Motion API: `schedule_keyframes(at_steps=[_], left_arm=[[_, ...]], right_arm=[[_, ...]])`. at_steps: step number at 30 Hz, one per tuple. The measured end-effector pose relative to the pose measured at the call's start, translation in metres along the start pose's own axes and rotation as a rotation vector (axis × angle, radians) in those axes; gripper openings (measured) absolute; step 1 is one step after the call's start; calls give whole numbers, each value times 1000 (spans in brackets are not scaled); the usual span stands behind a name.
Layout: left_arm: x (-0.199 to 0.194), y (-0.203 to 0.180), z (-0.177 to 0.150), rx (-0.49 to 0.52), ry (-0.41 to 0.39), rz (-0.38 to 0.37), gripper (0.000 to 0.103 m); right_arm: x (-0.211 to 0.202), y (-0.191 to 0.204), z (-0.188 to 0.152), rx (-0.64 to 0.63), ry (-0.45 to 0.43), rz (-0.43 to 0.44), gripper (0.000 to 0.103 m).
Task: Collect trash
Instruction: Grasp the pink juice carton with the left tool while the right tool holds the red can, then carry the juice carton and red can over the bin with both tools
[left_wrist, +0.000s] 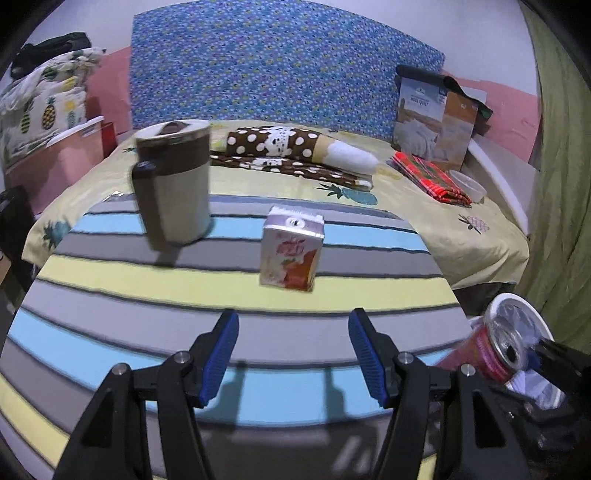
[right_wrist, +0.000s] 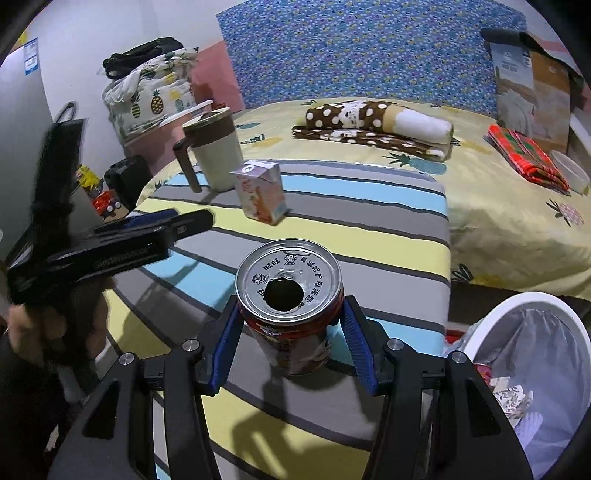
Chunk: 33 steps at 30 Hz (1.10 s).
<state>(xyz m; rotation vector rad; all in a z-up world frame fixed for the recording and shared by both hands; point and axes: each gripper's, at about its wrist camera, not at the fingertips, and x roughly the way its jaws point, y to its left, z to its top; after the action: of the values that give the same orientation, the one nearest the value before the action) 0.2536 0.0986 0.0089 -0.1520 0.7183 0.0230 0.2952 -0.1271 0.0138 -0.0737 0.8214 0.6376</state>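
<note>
Only rightward: can (right_wrist: 290, 291) between right tongs (right_wrist: 290, 328)

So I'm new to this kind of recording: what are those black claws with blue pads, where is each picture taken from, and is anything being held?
There is no robot arm here. A person holds a two-finger gripper in each hand, and each carries a fisheye camera looking along its fingers.

The left wrist view shows the left gripper open and empty, pointing at a small drink carton standing on the striped board. A lidded mug stands further back.

The right wrist view shows the right gripper closed on an opened red can, its pads against the sides. At the left, a hand carries the other gripper. At the lower right is a lined white bin with some scraps inside.

Behind the board is a bed with folded blankets.
</note>
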Motion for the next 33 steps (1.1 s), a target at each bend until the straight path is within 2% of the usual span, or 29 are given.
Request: schedule_keyframes(at_steps=[7, 18, 19, 22, 25, 33], left_arm=[[44, -3, 22, 27, -1, 20, 73], [77, -3, 31, 51, 29, 35, 73], [78, -3, 32, 57, 25, 42, 72], [78, -2, 31, 53, 33, 26, 56], [70, -2, 28, 52, 31, 30, 55], [21, -6, 2, 57, 20, -34, 55]], right_arm=[[4, -12, -1, 17, 7, 6, 55], [5, -18, -2, 22, 5, 24, 55], [5, -18, -2, 22, 5, 25, 55], [5, -18, -2, 22, 5, 24, 55], [5, -18, -2, 22, 5, 24, 55], [2, -15, -3, 18, 6, 14, 55]])
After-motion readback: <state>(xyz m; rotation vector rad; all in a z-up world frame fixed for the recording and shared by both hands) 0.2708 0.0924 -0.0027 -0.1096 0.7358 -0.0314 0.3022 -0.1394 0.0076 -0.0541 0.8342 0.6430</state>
